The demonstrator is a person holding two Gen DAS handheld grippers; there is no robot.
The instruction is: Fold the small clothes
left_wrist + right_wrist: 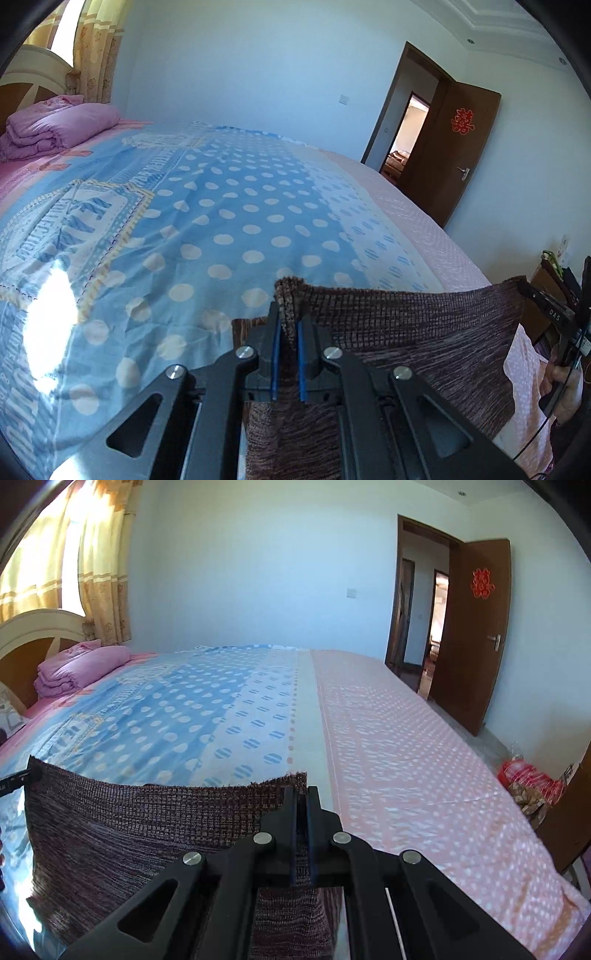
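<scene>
the left tongs (288,321) are clamped tight on one top corner of a brown knitted garment (406,332), and the right tongs (301,801) are clamped tight on the other top corner. the garment hangs stretched between the two, its upper edge sagging slightly, held up over the near edge of the bed (388,720). a folded pink quilt (81,668) lies by the headboard, well apart from the garment.

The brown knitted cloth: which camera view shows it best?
The right wrist view: the brown knitted cloth hangs there as one wide panel between both grippers. The left wrist view shows only its top edge and one part.
</scene>
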